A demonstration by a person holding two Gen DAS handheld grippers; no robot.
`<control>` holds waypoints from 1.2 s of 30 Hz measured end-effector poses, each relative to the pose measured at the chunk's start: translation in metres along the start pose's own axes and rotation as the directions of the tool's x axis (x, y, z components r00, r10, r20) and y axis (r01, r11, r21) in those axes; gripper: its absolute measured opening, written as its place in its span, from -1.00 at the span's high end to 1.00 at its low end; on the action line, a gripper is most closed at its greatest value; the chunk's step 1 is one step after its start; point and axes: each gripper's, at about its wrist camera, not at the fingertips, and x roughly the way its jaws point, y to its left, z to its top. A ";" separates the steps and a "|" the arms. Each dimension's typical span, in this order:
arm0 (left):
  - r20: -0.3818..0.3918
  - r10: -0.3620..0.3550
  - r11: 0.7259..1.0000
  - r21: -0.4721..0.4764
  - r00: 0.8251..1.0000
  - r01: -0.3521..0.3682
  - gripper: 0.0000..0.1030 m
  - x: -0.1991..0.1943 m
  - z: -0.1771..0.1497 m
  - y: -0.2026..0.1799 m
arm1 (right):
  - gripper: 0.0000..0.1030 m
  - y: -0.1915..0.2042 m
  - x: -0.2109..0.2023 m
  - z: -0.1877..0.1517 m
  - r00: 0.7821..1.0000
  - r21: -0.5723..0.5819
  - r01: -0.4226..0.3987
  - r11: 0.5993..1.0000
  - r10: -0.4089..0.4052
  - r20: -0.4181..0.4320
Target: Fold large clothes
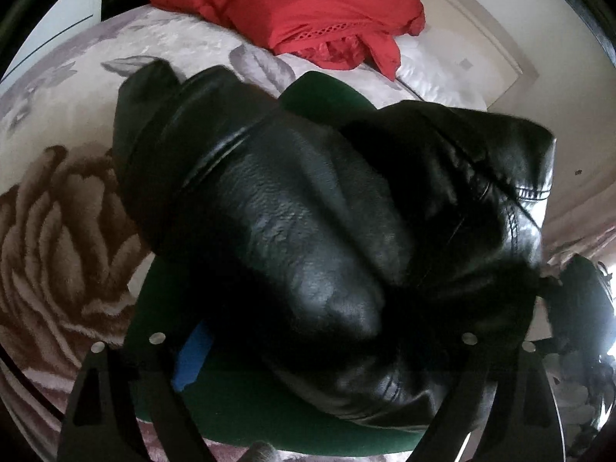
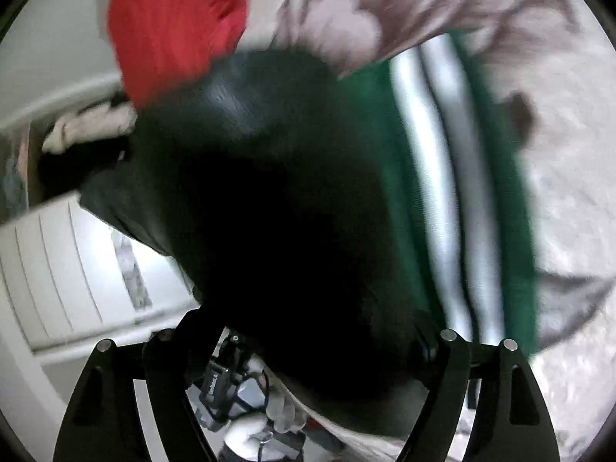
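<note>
A black leather jacket fills the middle of the left wrist view, bunched up over a green garment on the bed. My left gripper stands wide apart around the jacket's bulk; its tips are hidden by the leather. In the blurred right wrist view the same black jacket hangs in front of my right gripper, which is also spread wide with the cloth between its fingers. The green garment with white stripes lies to the right.
A red garment lies on a white pillow at the far end of the bed. The bed has a plush floral blanket. A white slatted panel and the other gripper show at left below.
</note>
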 end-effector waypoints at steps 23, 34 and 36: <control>0.078 0.072 0.985 0.151 0.994 -0.084 -0.80 -0.029 0.011 -0.027 | -0.80 0.091 -0.006 -0.189 0.813 -0.273 0.543 0.794 -0.415 0.409; 0.213 0.166 0.880 0.409 0.963 -0.242 -0.80 -0.133 -0.009 -0.073 | -0.88 0.060 -0.040 -0.332 0.556 -0.123 0.801 0.586 -0.651 0.517; 0.194 0.141 0.872 0.439 0.971 -0.214 -0.80 -0.161 -0.014 -0.082 | -0.88 0.065 -0.054 -0.357 0.575 -0.127 0.785 0.607 -0.635 0.516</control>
